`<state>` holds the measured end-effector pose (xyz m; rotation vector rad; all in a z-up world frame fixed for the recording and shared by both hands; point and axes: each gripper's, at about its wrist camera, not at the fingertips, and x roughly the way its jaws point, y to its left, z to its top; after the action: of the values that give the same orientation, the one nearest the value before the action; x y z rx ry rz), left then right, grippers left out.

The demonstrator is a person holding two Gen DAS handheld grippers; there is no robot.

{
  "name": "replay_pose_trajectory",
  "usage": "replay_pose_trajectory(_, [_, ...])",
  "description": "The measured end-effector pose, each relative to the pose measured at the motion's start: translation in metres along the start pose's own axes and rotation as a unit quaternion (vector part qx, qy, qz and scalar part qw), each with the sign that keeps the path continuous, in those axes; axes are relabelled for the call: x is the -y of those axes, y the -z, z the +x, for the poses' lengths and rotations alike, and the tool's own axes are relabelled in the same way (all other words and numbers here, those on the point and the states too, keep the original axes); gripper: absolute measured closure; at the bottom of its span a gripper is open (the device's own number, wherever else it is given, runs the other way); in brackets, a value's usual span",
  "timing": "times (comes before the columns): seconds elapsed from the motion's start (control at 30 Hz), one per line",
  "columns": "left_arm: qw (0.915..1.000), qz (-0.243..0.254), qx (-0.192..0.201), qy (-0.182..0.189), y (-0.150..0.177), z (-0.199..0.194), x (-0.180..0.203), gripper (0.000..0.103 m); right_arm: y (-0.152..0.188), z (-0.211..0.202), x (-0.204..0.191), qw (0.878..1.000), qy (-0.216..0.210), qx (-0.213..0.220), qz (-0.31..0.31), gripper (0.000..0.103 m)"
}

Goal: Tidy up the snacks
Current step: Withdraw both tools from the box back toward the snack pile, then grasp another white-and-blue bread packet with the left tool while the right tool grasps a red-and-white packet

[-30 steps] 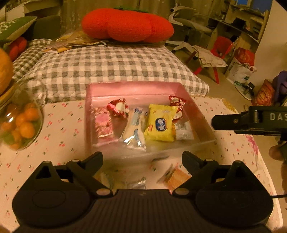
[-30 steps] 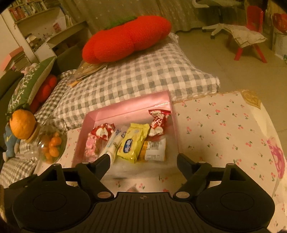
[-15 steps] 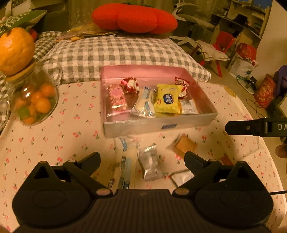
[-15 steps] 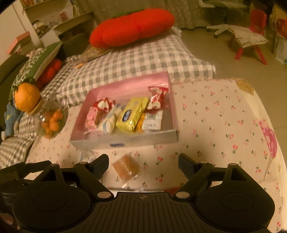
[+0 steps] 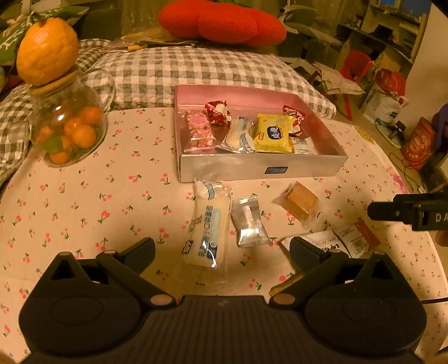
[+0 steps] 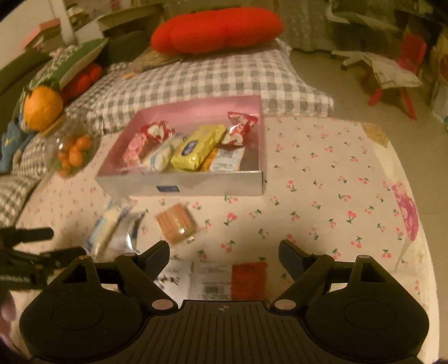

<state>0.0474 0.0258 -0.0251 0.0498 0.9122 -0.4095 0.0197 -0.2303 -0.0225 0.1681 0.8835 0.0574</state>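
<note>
A silver box (image 5: 260,168) with a pink lining holds several wrapped snacks, among them a yellow packet (image 5: 273,133). In front of it on the cherry-print cloth lie a long white-blue packet (image 5: 208,224), a silver packet (image 5: 249,221), a brown cracker (image 5: 301,201) and a white-and-red packet (image 5: 344,238). My left gripper (image 5: 222,246) hovers over the near end of the white-blue packet, its jaws opening and pressing on nothing. My right gripper (image 6: 224,252) stands open above the white-and-red packet (image 6: 218,280), with the cracker (image 6: 176,224) just ahead of its left finger.
A glass jar of small oranges (image 5: 70,131) with a large orange (image 5: 47,42) on its lid stands at the table's left. Behind the box lie a checked cushion (image 5: 196,70) and a red pillow (image 5: 224,22). The round table's edge curves away at the right (image 6: 406,224).
Both grippers have drawn back from the box and sunk toward the table. The loose snacks in front of the box have come into view. The left jaws stand slightly wider.
</note>
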Motion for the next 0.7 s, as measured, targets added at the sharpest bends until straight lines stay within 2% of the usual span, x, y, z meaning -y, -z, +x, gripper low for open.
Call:
replay_pose_trajectory(0.13, [0.9999,-0.015,0.000,0.004,0.012,0.005,-0.002,0.001,0.008,0.004,0.001,1.000,-0.014,-0.021,-0.018,0.016])
replay_pose_trajectory(0.3, [0.9998,-0.017,0.003,0.007,0.022,0.012,-0.004,0.001,0.015,0.000,0.001,0.996,-0.012,-0.022,-0.082,0.016])
replay_pose_trajectory(0.57, [0.9996,-0.027,0.002,0.012,0.023,0.030,-0.012,0.004,0.024,0.008,0.013,0.985,-0.022,-0.051,-0.164,0.016])
replay_pose_trajectory(0.7, [0.9997,-0.025,0.001,0.002,0.022,0.035,-0.014,0.006,0.030,0.021,0.013,0.976,-0.020,-0.073,-0.205,0.016])
